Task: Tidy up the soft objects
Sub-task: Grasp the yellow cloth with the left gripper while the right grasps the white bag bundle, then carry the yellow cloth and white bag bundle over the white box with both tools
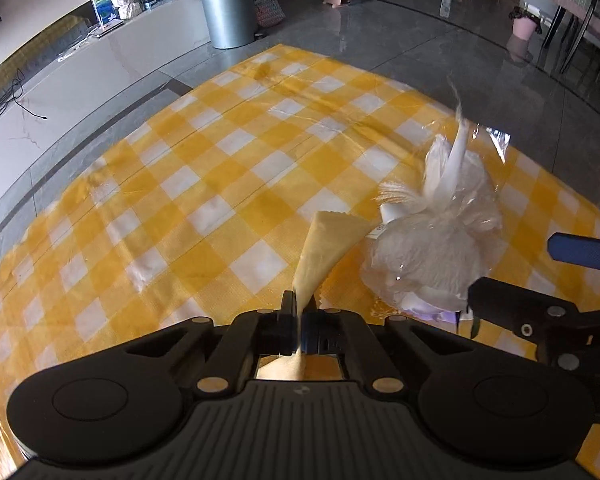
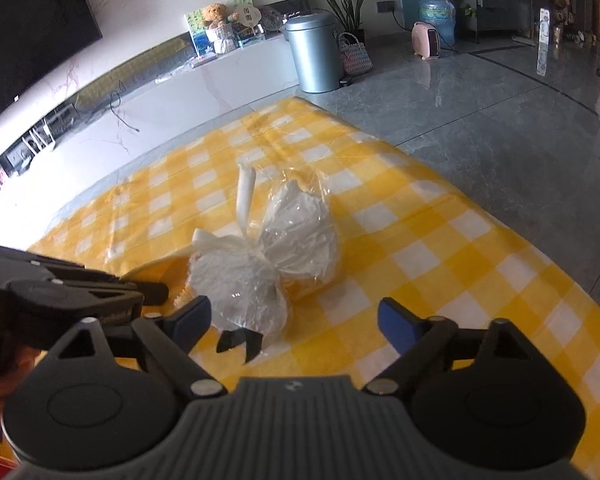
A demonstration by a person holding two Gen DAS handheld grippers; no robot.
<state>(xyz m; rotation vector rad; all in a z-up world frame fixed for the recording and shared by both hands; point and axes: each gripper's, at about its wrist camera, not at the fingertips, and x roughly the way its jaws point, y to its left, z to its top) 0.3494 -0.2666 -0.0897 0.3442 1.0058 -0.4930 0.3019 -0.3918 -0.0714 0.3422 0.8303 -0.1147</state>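
Left claw point(image 1: 300, 304) clenched on yellow-checked cloth point(image 1: 220, 184) corner; right claw point(image 2: 292, 320) released. Risk: lifting drags clear-wrapped white bundle point(image 2: 268, 256) off.

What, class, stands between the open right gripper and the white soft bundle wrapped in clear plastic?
Nothing visible does. The right gripper has its jaws open directly before the white soft bundle wrapped in clear plastic, with only yellow-and-white checked cloth between. The left gripper sits off to one side.

Glossy clear plastic bag point(image 2: 268, 256) on matt woven checked cloth point(image 2: 440, 248).
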